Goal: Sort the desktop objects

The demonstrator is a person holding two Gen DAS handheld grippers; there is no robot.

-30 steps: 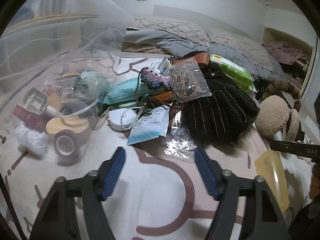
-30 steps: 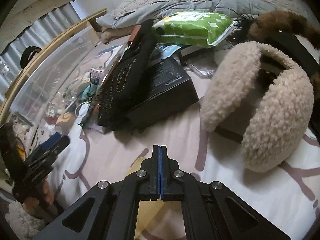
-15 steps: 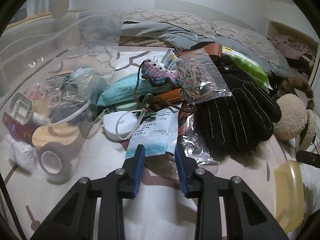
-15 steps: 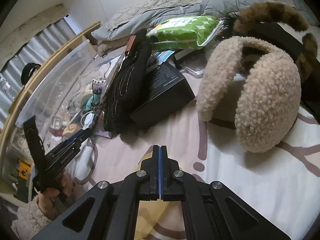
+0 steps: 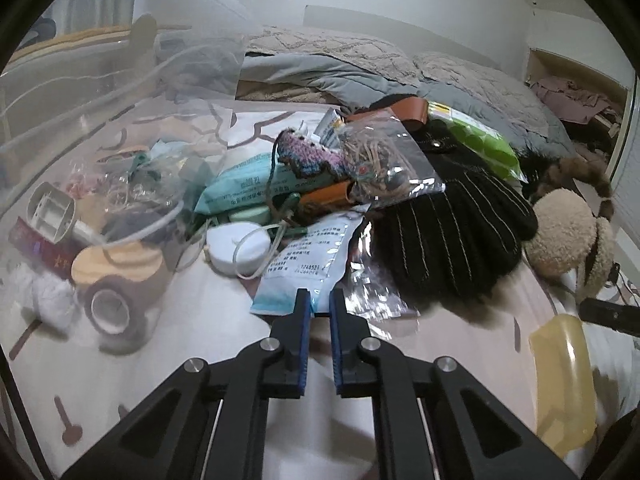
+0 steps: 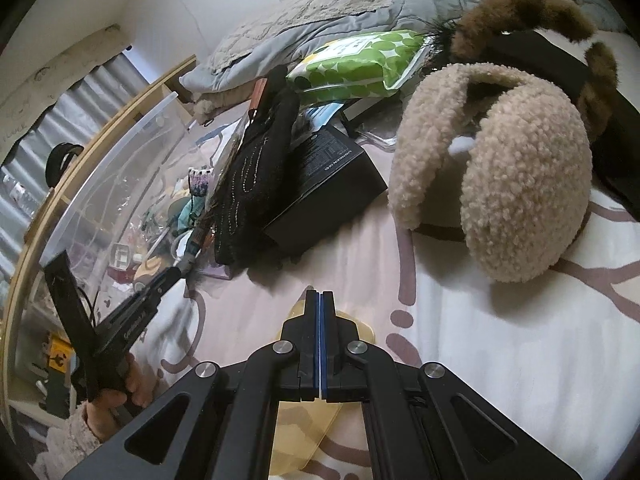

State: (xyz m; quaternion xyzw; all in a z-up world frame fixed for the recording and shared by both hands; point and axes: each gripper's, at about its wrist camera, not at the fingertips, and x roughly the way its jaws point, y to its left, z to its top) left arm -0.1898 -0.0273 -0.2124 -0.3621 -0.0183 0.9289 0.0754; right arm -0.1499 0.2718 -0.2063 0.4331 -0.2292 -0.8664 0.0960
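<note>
Left gripper [image 5: 319,302], jaws nearly together, pinches the near edge of a white-and-blue packet [image 5: 308,264] at centre frame; its long axis runs up and away into the pile. Right gripper [image 6: 321,304], pressed shut and empty, sits farther off.

Home bedroom: bed [image 5: 168,360], quilt [image 5: 340,68], pillows [image 5: 472,72].
</note>
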